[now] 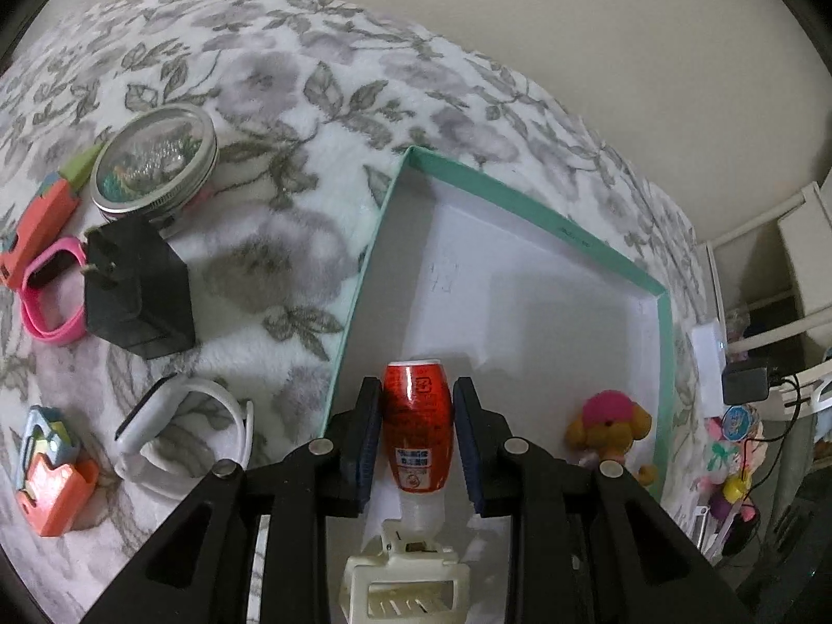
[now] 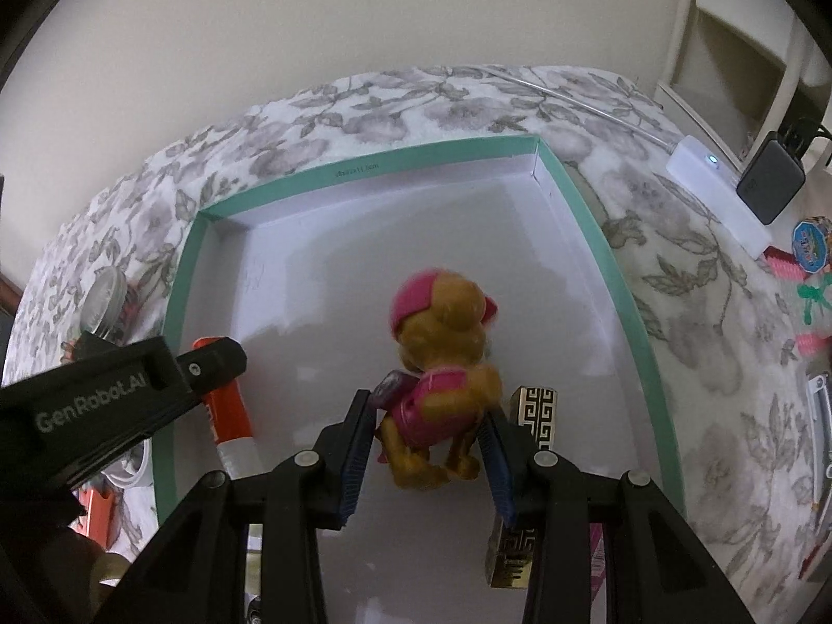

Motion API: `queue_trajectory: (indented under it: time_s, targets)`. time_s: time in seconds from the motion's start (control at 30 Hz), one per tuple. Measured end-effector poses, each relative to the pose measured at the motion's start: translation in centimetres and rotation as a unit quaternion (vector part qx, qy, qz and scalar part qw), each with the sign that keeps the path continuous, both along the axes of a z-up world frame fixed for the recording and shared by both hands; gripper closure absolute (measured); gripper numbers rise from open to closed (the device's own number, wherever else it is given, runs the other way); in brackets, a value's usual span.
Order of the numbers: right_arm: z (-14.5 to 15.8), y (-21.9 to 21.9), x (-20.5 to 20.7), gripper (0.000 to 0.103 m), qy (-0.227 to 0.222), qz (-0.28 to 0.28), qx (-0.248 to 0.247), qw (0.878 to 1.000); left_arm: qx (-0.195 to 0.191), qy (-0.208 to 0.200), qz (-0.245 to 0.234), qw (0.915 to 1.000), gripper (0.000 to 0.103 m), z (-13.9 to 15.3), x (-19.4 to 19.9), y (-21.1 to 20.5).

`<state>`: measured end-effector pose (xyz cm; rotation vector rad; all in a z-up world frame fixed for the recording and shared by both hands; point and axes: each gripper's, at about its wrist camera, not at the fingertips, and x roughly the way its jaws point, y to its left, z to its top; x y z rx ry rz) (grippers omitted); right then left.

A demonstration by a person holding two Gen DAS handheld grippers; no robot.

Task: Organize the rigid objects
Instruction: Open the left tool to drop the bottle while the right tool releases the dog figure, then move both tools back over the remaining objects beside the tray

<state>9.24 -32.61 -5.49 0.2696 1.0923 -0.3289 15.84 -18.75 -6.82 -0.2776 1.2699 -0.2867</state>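
1. I see a floral blanket (image 1: 291, 78) covering the surface, grey leaves on white.
2. Behind it, a plain beige wall (image 2: 312, 15).
3. At the right edge, a white power strip (image 2: 720, 190) with a lit indicator, a black adapter (image 2: 772, 179) just beside it.
4. A white shelf (image 2: 749, 31) stands in the corner.

fleecy, matt floral blanket (image 1: 322, 119); box (image 1: 520, 197) of smooth matt card, teal rim, white inside. red bottle (image 1: 416, 416) in glossy printed film over pale plastic. dog figure (image 2: 442, 364) of shiny moulded plastic. round tin (image 1: 156, 161) of brushed metal with a clear lid. matt black plastic adapter (image 1: 138, 286); smooth pink band (image 1: 52, 291), apparently silicone.
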Motion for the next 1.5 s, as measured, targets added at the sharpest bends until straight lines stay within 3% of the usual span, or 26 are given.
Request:
queue_trajectory:
  time_s: [0.27,0.33,0.43,0.6,0.67,0.73,0.83,0.93,1.0,1.07,1.27,1.37,1.47,1.5]
  targets:
    - [1.2,-0.2,-0.2,0.06,-0.003,-0.008,-0.005,1.0,0.008,-0.022,0.001,0.9997,0.067,2.9,-0.4,1.0]
    - [1.7,-0.2,-0.2,0.06,-0.008,-0.007,-0.008,1.0,0.016,-0.032,0.0,0.9994,0.061,3.6,-0.5,1.1]
    - [2.6,0.0,-0.3,0.053,-0.015,-0.005,-0.018,1.0,0.022,-0.04,0.002,0.999,0.056,4.2,-0.4,1.2]
    - [3.5,-0.1,-0.5,0.051,-0.025,-0.009,-0.026,0.999,0.043,-0.044,0.009,0.9981,0.054,4.5,-0.4,1.6]
    - [3.6,-0.1,-0.5,0.043,-0.026,-0.012,-0.031,0.999,0.064,-0.046,0.015,0.9968,0.054,4.4,-0.3,1.8]
    - [3.4,-0.2,-0.5,0.042,-0.022,-0.015,-0.036,0.999,0.078,-0.047,0.021,0.9957,0.052,4.3,-0.3,2.1]
    - [2.9,-0.2,-0.5,0.038,-0.014,-0.016,-0.038,0.999,0.1,-0.052,0.025,0.9933,0.038,4.2,-0.4,2.5]
    - [2.7,-0.2,-0.5,0.034,-0.014,-0.015,-0.04,0.999,0.117,-0.054,0.028,0.9913,0.035,3.8,-0.4,2.7]
    - [2.7,-0.2,-0.6,0.031,-0.015,-0.016,-0.044,0.999,0.125,-0.053,0.028,0.9904,0.032,3.6,-0.5,2.7]
    - [2.8,-0.2,-0.5,0.021,-0.018,-0.015,-0.048,0.999,0.132,-0.056,0.03,0.9892,0.023,3.5,-0.5,2.8]
    - [2.4,-0.2,-0.5,0.016,-0.017,-0.013,-0.046,0.999,0.153,-0.067,0.037,0.9852,0.015,3.5,-0.5,3.1]
    - [2.5,-0.2,-0.5,0.002,-0.019,-0.014,-0.05,0.998,0.159,-0.071,0.044,0.9837,0.014,3.5,-0.5,3.4]
    - [2.6,-0.2,-0.6,0.002,-0.024,-0.015,-0.05,0.998,0.163,-0.075,0.046,0.9826,0.014,3.4,-0.4,3.6]
    - [2.6,-0.2,-0.6,0.001,-0.024,-0.015,-0.051,0.998,0.165,-0.075,0.046,0.9824,0.008,3.3,-0.4,3.6]
